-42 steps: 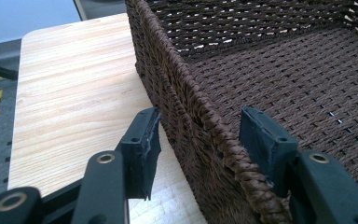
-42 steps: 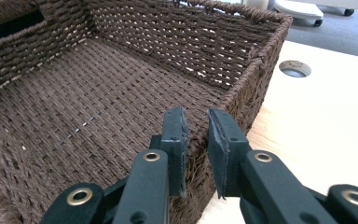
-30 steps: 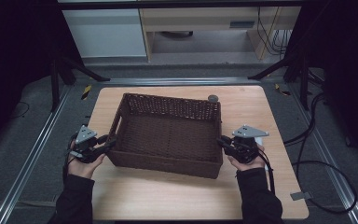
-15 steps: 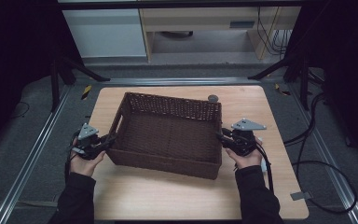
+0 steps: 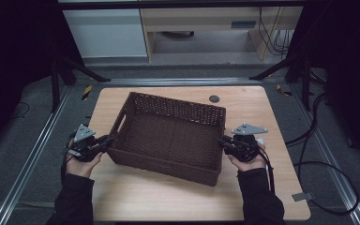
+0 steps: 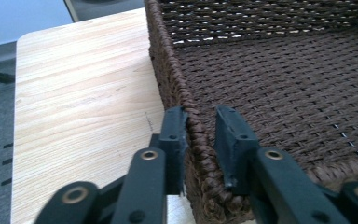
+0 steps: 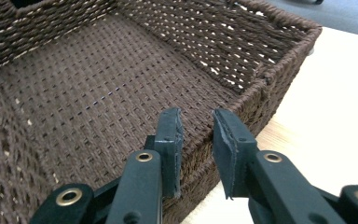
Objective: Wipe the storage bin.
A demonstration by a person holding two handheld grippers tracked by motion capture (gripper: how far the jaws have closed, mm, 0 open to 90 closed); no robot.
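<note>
A dark brown woven basket (image 5: 178, 107) sits slightly askew in the middle of the wooden table (image 5: 168, 201), with nothing in it. My left gripper (image 5: 108, 140) is at its left end; in the left gripper view the jaws (image 6: 200, 116) straddle the rim (image 6: 161, 60), one pad outside and one inside, and they have just been closing onto it. My right gripper (image 5: 221, 141) is at the basket's right end. Its jaws (image 7: 198, 116) stand astride that end's wall (image 7: 261, 46), pads against the weave after closing a little further.
A small dark round disc (image 5: 214, 99) is set in the tabletop behind the basket. Metal rails (image 5: 33, 168) run along the floor on both sides. Cables (image 5: 318, 168) lie on the floor at the right. Cabinets (image 5: 108, 28) stand beyond the table.
The left gripper's jaws have narrowed onto the basket's left rim. The right hand shifted slightly along the right end. The basket has turned very slightly.
</note>
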